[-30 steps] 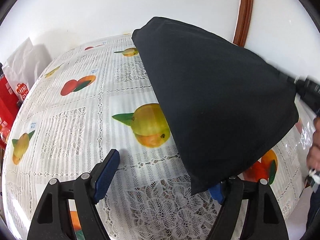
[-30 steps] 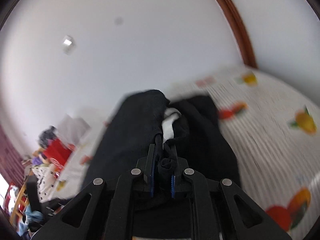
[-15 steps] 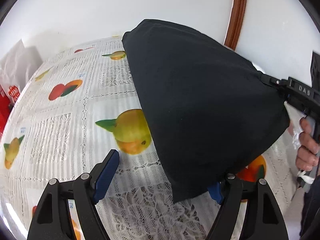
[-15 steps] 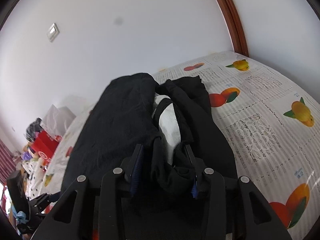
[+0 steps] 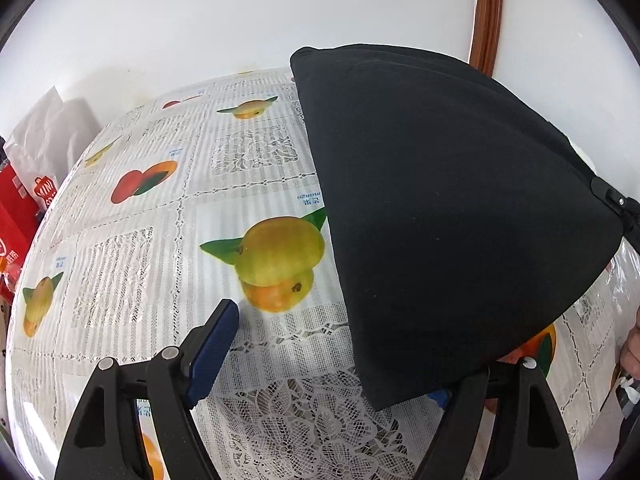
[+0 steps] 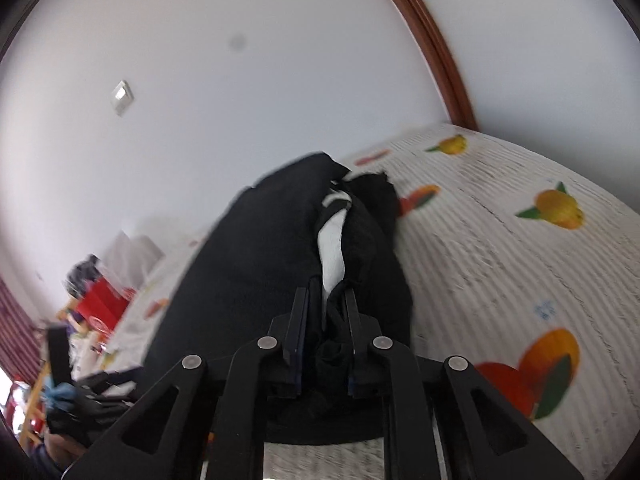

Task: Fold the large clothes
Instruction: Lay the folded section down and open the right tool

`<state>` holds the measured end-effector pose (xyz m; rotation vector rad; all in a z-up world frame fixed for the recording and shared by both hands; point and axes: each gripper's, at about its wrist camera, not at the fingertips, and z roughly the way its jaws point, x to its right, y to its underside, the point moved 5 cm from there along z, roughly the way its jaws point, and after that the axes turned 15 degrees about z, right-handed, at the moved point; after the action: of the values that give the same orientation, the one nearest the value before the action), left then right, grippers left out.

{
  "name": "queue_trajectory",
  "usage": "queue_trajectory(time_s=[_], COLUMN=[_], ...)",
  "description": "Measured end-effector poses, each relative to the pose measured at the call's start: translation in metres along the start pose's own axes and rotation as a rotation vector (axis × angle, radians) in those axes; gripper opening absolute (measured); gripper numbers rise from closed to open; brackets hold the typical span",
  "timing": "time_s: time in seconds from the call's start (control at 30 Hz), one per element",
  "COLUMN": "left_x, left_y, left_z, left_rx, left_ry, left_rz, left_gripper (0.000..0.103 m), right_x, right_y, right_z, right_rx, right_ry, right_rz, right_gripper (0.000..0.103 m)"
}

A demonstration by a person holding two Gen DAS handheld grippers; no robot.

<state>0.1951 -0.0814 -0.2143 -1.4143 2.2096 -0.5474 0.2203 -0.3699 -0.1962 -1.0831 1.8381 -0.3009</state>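
A black garment (image 5: 440,208) rises like a tent from the fruit-print tablecloth (image 5: 160,220) toward my right gripper (image 5: 616,200) at the right edge. Its lower corner drapes over the right finger of my left gripper (image 5: 328,364), which stands open; the blue left pad (image 5: 212,344) is bare. In the right wrist view my right gripper (image 6: 326,308) is closing, its jaws narrow on a bunched fold of the black garment (image 6: 256,264). A white inner patch (image 6: 332,252) shows just beyond the fingertips.
Red packages (image 5: 20,216) and a white plastic bag (image 5: 48,136) sit at the table's left end by the wall. A brown door frame (image 5: 486,12) runs up the wall behind the garment. A person's hand (image 5: 632,348) shows at the right edge.
My right gripper's jaws spread wider around the black fold half a second ago and have drawn narrow on it again. The raised garment edge has shifted a little in the left wrist view.
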Motion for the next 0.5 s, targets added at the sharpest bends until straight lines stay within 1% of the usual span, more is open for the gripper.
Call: queue_trajectory(time_s=[0.03,0.07,0.17,0.23,0.3,0.43,0.5], left_x=[0.0,0.002,-0.001,-0.001,0.0,0.001,-0.001], left_y=[0.001,0.001,0.001,0.003,0.005,0.012,0.017], left_z=[0.0,-0.001,0.0,-0.001,-0.005,-0.014,-0.023], left_rx=[-0.001,-0.001,-0.006,-0.012,-0.016,-0.02,-0.014], left_ry=[0.001,0.001,0.008,0.015,0.02,0.049,0.068], left_rz=[0.002,0.002,0.004,0.002,0.003,-0.019,-0.038], left_gripper=[0.08,0.08,0.08,0.08,0.079,0.078,0.078], right_x=[0.0,-0.001,-0.013,-0.019,-0.017,-0.019,-0.019], right_y=[0.0,0.0,0.002,0.006,0.001,0.002,0.004], right_z=[0.0,0.0,-0.001,-0.005,-0.007,-0.017,-0.024], right_rx=[-0.001,0.004,0.019,0.015,0.002,-0.021,-0.017], right_ry=[0.013,0.052,0.177,0.228,0.258,0.316,0.33], right_rz=[0.004,-0.015,-0.129,-0.187,-0.212,-0.246,-0.256], right_gripper=[0.017,0.023,0.029,0.032,0.034,0.034,0.034])
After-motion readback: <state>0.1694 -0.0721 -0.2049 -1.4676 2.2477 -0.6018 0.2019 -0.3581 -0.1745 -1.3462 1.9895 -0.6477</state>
